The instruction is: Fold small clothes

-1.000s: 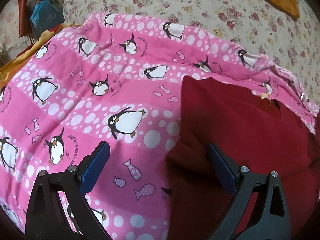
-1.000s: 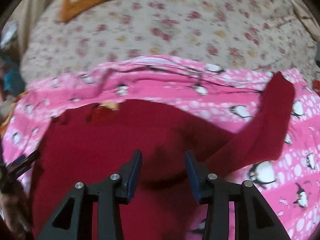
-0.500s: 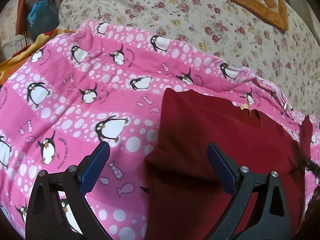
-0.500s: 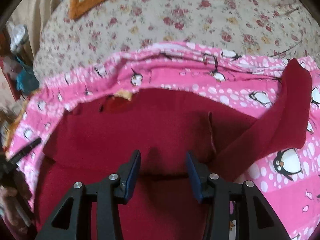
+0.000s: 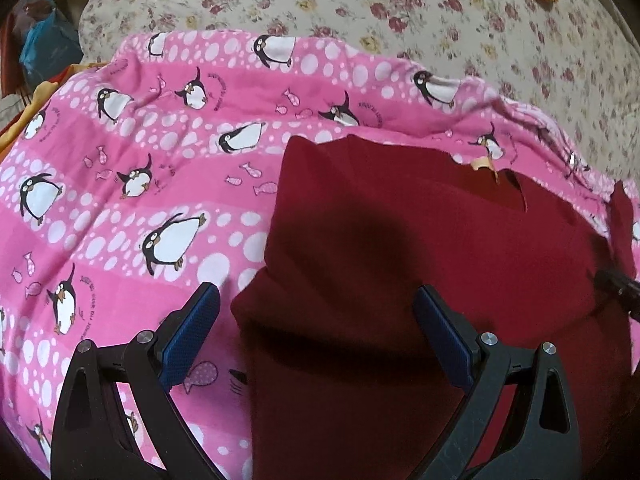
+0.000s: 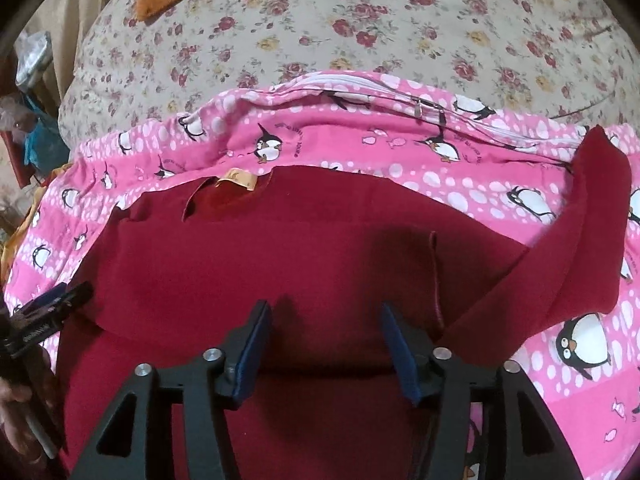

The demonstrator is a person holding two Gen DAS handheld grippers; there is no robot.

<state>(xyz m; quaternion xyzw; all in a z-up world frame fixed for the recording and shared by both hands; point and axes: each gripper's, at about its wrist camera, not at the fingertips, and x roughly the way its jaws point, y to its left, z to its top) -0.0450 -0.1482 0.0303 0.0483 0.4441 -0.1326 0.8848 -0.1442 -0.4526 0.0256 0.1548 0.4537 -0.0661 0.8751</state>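
We had the dark red long-sleeved knit top (image 6: 280,248) lying flat on the pink fleece blanket printed with penguins and white dots (image 5: 132,184), which itself lay over the cream floral bedspread (image 6: 360,28). One side of the top already looked folded in over the body; the other sleeve (image 6: 576,248) lay stretched out across the blanket toward the zip edge. The small tan neck label (image 6: 239,179) showed at the collar.

Our left gripper (image 5: 316,340) stood wide apart, one blue pad over the blanket and the other over the red cloth, holding nothing. Our right gripper (image 6: 326,346) hung above the middle of the top with its jaws parted to a moderate gap, also holding nothing that we could see.

We judged several risks from here. The knit was soft and thick, so a pinch at the folded edge could have taken only the upper layer and pulled the fold open. The left gripper straddled the garment's border, and closing there might have caught the fleece together with the top and dragged the blanket. The loose sleeve could have twisted or bunched if lifted from its middle rather than near the cuff, leaving a lopsided fold
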